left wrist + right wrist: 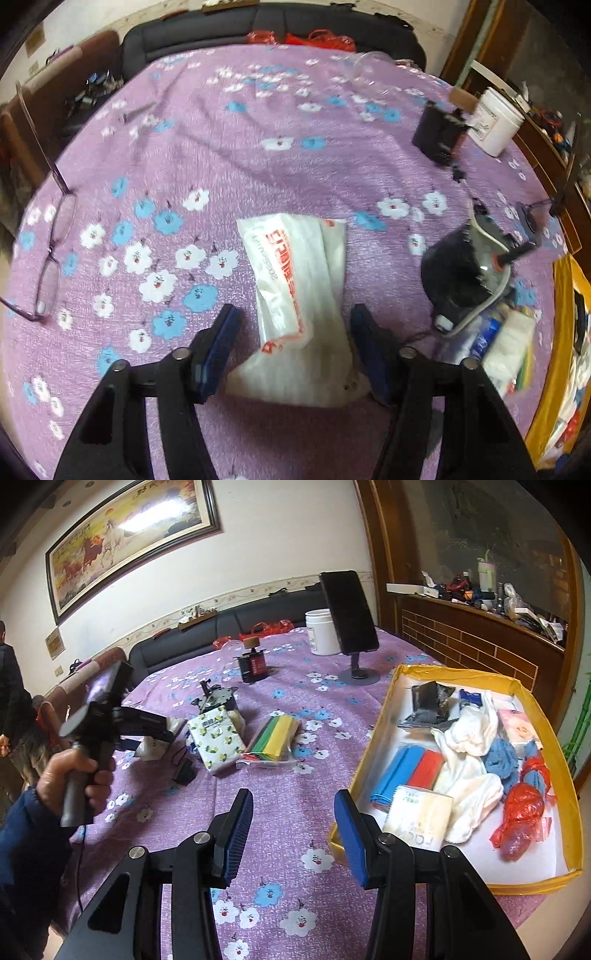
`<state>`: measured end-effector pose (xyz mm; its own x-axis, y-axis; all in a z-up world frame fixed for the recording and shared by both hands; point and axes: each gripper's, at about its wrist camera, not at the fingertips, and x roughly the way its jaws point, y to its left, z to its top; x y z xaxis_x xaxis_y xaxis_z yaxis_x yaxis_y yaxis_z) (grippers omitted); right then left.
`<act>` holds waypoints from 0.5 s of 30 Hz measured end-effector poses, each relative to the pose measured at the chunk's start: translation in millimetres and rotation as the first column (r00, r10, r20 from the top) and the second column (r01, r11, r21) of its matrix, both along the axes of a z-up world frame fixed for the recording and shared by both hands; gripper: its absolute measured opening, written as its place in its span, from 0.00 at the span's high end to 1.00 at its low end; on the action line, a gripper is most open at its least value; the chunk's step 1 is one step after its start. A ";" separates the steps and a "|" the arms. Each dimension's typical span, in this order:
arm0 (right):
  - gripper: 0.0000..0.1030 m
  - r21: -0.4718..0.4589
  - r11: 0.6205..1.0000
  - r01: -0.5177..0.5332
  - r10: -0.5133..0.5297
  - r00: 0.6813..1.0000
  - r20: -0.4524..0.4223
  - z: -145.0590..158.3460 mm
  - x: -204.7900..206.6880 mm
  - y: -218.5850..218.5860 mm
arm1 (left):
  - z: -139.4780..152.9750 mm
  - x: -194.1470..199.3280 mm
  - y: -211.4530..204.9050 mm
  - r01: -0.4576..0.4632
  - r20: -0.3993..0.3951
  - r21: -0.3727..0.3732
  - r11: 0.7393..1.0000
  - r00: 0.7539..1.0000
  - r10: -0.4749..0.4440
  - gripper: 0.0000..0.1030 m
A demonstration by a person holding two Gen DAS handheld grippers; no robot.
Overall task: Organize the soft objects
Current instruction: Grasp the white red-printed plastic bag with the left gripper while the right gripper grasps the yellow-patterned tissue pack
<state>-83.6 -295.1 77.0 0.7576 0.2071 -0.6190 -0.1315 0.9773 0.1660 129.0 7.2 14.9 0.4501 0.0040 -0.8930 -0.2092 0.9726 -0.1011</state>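
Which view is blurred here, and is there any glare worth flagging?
Left wrist view: motion-smeared across the purple tablecloth, eyeglasses and white packet; fisheye bends the table edge. Right wrist view: sharp on the yellow-rimmed box, with glare washing out part of the framed painting.

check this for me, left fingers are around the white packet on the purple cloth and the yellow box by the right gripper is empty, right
One thing is off: the yellow box is not empty. The right wrist view shows cloths, packets and a red bag in it. The rest holds: the left gripper has its fingers around the white packet on the purple cloth.
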 end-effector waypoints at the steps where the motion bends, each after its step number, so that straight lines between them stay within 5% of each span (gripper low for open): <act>1: 0.52 0.001 1.000 -0.015 0.015 1.000 -0.001 0.3 1.7 2.1 | -0.2 -0.9 -0.6 0.009 0.020 0.011 1.000 1.000 -0.009 0.57; 8: 0.47 0.001 0.985 -0.172 0.172 0.985 -0.017 8.4 32.1 37.2 | 30.4 -43.9 -2.8 0.025 0.127 0.002 1.000 0.992 -0.025 0.61; 15: 0.37 -0.129 0.931 -0.342 0.336 0.940 -0.061 -8.7 85.5 102.1 | 56.1 -68.6 -23.6 0.104 0.307 0.110 0.988 0.942 -0.134 0.61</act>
<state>1.9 -193.0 68.3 0.6328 0.3596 -0.6858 -0.4552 0.8892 0.0462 60.4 -16.4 70.9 0.7087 0.0075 -0.7054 -0.0635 0.9966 -0.0531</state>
